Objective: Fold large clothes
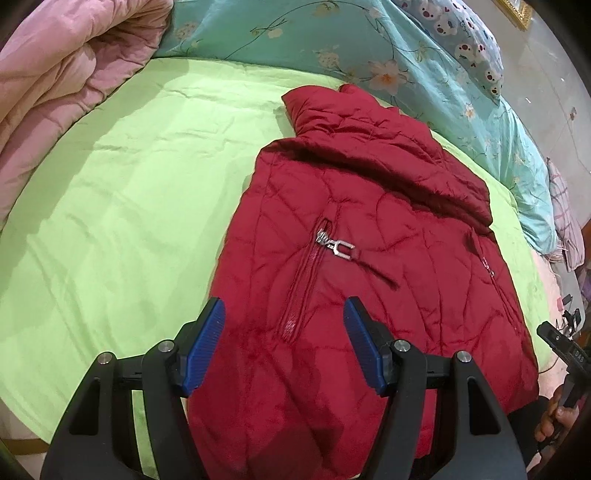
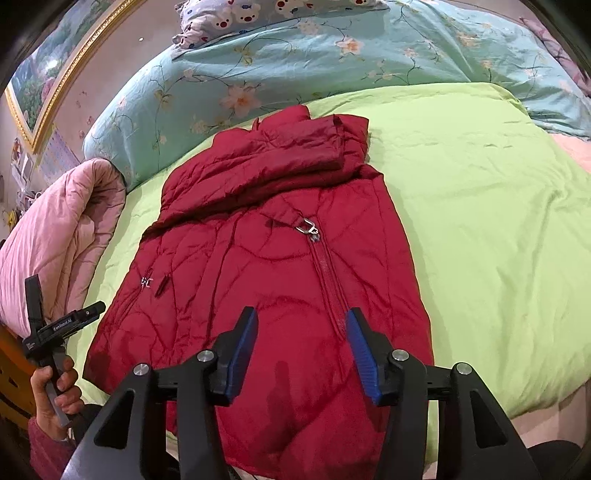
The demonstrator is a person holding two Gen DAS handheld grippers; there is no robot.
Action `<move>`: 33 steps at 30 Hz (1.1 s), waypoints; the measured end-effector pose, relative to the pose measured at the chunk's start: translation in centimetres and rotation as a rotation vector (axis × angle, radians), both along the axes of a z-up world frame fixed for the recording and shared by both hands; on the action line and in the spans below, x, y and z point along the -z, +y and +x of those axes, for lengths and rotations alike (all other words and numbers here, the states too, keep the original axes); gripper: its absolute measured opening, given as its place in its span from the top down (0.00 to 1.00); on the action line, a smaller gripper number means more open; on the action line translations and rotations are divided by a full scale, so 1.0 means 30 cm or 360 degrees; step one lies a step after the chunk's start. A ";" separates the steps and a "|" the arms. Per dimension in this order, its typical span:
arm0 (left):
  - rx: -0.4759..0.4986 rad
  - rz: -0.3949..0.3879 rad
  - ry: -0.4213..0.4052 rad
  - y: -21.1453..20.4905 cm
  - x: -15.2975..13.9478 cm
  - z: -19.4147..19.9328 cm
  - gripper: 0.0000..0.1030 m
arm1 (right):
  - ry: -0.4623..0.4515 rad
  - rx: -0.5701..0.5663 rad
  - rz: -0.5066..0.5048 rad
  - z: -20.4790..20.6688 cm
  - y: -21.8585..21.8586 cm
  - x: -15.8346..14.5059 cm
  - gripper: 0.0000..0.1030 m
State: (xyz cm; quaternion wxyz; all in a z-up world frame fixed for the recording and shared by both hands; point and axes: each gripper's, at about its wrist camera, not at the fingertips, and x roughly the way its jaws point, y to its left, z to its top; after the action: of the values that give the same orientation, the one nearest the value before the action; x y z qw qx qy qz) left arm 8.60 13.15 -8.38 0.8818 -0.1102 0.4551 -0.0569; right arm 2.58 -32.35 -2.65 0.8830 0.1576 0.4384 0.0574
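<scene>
A dark red quilted jacket [image 1: 369, 240] lies flat on the light green bedsheet [image 1: 129, 184], with one sleeve folded across its upper part. A metal zip pull [image 1: 338, 245] rests on a pocket. My left gripper [image 1: 284, 306] hovers open over the jacket's near left part, with nothing between its blue pads. In the right wrist view the same jacket [image 2: 277, 258] fills the middle and its zip pull [image 2: 308, 227] lies near the fold. My right gripper [image 2: 301, 314] stands open above the pocket zip line near the hem, gripping nothing.
A rolled pink quilt [image 1: 55, 92] lies at the left of the bed. A teal floral duvet [image 2: 295, 66] and a bear-print pillow [image 2: 240, 14] lie beyond the jacket. A hand [image 2: 55, 395] holds the other gripper's handle at lower left. A framed picture [image 2: 48, 74] hangs on the wall.
</scene>
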 end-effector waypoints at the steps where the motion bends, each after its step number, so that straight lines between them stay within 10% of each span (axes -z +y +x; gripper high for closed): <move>1: -0.0005 0.0002 0.0006 0.007 0.005 -0.008 0.36 | 0.0002 0.0010 0.0000 -0.007 -0.010 0.004 0.45; 33: -0.0008 -0.0138 0.0149 0.019 0.145 -0.212 0.29 | 0.0217 0.0138 0.0286 -0.201 -0.157 0.193 0.28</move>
State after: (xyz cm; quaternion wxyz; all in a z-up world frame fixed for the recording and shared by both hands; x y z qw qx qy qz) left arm 2.25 13.72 -12.72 0.8540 -0.1518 0.4928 -0.0691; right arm -3.43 -37.05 -8.45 0.8350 0.2585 0.4834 0.0473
